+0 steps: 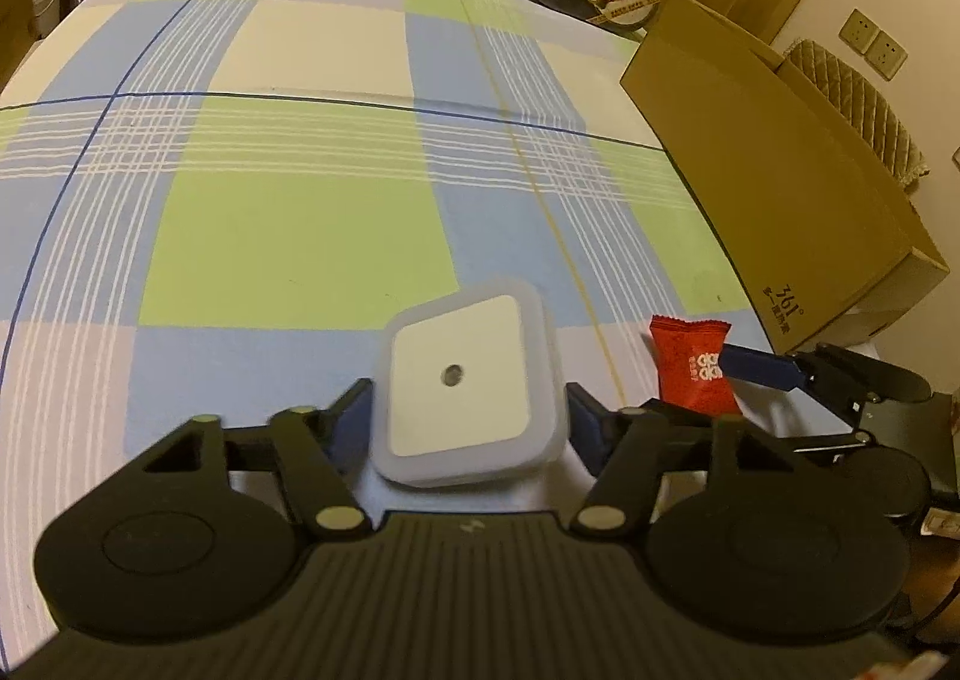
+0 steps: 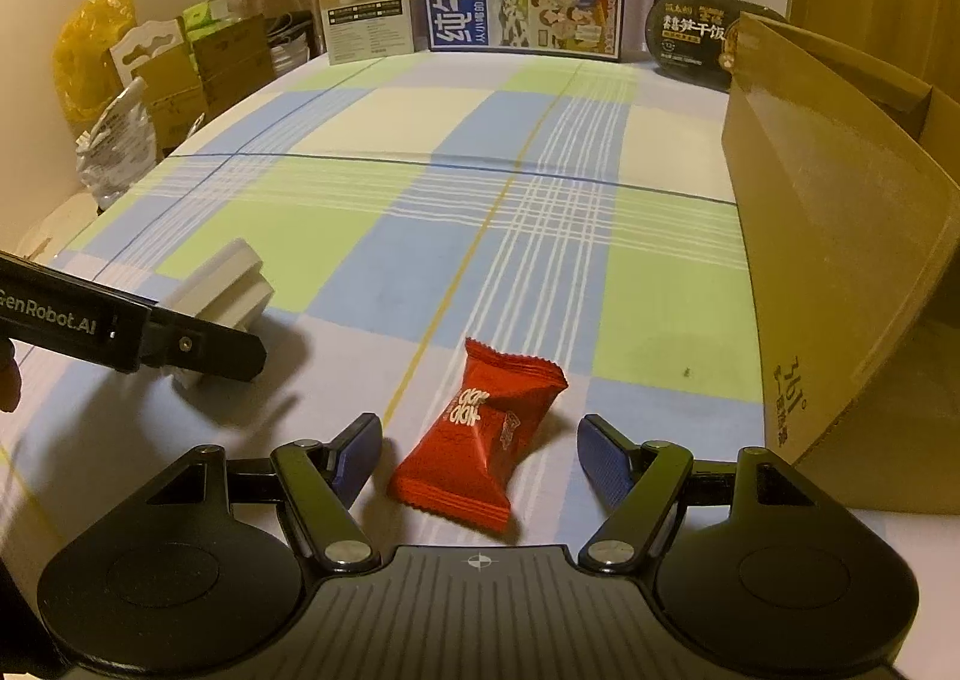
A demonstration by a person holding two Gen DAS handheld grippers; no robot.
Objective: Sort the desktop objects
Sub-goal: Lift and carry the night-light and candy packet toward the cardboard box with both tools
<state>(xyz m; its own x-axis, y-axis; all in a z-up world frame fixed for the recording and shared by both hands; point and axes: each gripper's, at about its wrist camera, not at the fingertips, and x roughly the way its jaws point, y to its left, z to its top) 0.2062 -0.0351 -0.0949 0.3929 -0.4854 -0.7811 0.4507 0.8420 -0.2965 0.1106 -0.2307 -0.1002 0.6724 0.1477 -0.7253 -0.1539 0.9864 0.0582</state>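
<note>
**White plastic unit and red sachet both bracketed for pickup beside the cardboard box**

Left wrist view: we find the white night-light point(image 1: 462, 386), a square translucent-edged plastic unit with a small sensor hole, lying tilted between the fingers of the left gripper point(image 1: 467, 423). The left finger sits against its edge; the right finger point(image 1: 585, 428) shows a narrow gap, so we judge the fingers spread around it, not yet pinching. The unit lies well left of the cardboard box point(image 1: 780, 188), our landmark. The checked tablecloth point(image 1: 288, 236) gives a flat bed, which explains the steep downward approach.

Right wrist view: the red snack packet point(image 2: 480, 440) lies flat, near the box's point(image 2: 840, 260) left wall. The right gripper point(image 2: 480, 455) straddles it, fingers spread with clear cloth on both sides, nothing held. We judge this stance prepares a grasp across the packet's narrow width, the open box being the probable destination.
</note>
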